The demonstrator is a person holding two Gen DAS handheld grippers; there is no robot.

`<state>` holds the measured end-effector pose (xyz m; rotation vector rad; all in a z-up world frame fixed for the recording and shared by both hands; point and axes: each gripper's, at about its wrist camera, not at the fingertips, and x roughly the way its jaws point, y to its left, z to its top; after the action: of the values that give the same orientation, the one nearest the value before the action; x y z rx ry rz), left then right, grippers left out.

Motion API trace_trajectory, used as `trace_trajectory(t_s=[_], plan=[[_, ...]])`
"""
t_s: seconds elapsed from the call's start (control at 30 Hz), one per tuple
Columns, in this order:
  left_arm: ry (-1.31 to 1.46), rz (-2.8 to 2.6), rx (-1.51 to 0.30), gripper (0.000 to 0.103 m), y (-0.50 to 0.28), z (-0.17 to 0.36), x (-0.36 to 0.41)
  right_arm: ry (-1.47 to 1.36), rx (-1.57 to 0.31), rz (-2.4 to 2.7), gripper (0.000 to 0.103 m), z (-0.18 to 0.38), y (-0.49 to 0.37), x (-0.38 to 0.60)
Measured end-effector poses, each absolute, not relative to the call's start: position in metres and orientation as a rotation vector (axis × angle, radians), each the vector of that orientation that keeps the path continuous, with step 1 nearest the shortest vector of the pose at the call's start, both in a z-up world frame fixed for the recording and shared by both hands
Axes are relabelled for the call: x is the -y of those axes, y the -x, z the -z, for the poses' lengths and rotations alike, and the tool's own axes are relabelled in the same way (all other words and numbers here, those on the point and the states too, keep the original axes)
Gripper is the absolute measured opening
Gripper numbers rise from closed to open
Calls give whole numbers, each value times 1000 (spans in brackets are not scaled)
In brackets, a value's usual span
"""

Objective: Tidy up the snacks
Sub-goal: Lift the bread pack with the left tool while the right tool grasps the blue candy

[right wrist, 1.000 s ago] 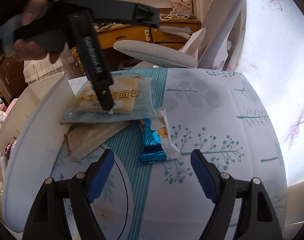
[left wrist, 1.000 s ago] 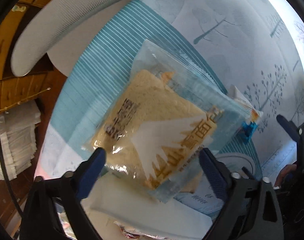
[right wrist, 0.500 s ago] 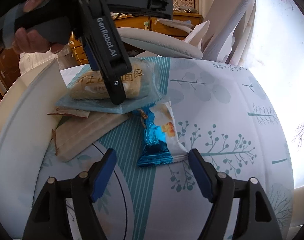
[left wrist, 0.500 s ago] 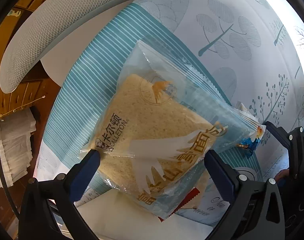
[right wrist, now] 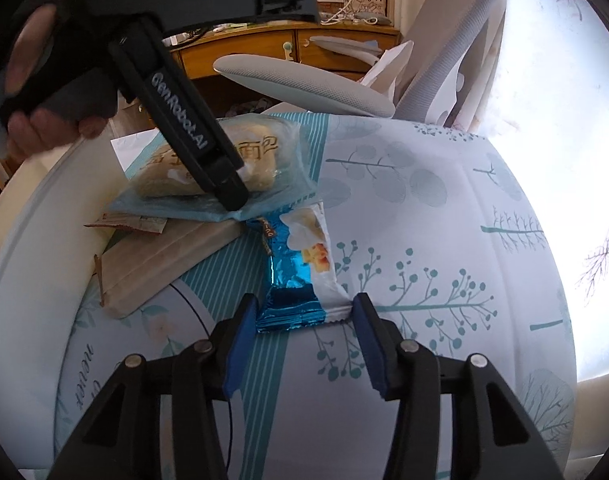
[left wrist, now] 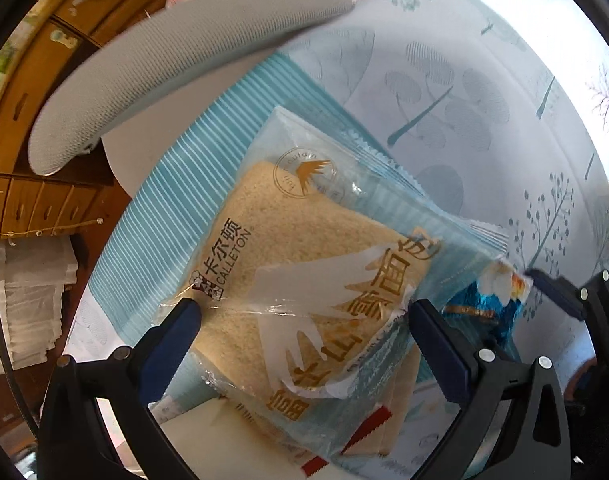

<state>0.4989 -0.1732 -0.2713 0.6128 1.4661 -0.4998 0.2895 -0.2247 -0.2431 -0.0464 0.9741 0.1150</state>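
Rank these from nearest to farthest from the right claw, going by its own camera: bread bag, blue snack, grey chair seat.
1. Blue snack: its near end lies between the right claw's fingers.
2. Bread bag: farther back, to the left, under the left claw.
3. Grey chair seat: beyond the table's far edge.

A lived-in home room: wooden drawer cabinet upper centre, mesh office chair, leaf-print cloth over the desk.
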Motion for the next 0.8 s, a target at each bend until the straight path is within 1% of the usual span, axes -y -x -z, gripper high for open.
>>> trace_trajectory(t_s=[0.07,0.13,0.2,0.23,0.3,0.33,0.4,0.43,0.5,0.67,0.7,0.73,0.77,0.8], plan=[[-604,488,-1424,103,-490,270,174,22,-992,-122,49,241,-289,229],[-591,474,-1404,100,-484,267,175,-2,-1015,-130,49,239,-287,233],[-582,459,-1391,91,-478,263,178,-14,-1032,-125,49,238,-286,237],[-596,448,-1379,89,-473,261,181,-20,-1039,-122,49,237,-286,239],[-611,443,-1358,75,-464,257,190,-36,-1052,-116,49,233,-283,245],[-622,438,-1344,72,-458,255,193,-45,-1056,-114,49,230,-282,248],[-659,425,-1315,60,-447,250,201,-51,-1062,-109,49,226,-278,253],[-678,416,-1302,57,-440,248,205,-51,-1065,-104,49,223,-276,255],[-689,401,-1294,49,-432,246,211,-49,-1067,-95,49,218,-271,259],[-674,375,-1296,36,-426,239,219,-90,-1072,-57,48,204,-257,275],[-678,373,-1296,29,-426,237,216,-99,-1073,-51,49,202,-254,278],[-682,371,-1298,25,-422,234,218,-108,-1074,-46,48,200,-251,280],[-679,369,-1298,14,-421,232,219,-119,-1074,-41,49,197,-248,284],[-672,365,-1305,11,-418,230,220,-124,-1072,-39,49,195,-245,285]])
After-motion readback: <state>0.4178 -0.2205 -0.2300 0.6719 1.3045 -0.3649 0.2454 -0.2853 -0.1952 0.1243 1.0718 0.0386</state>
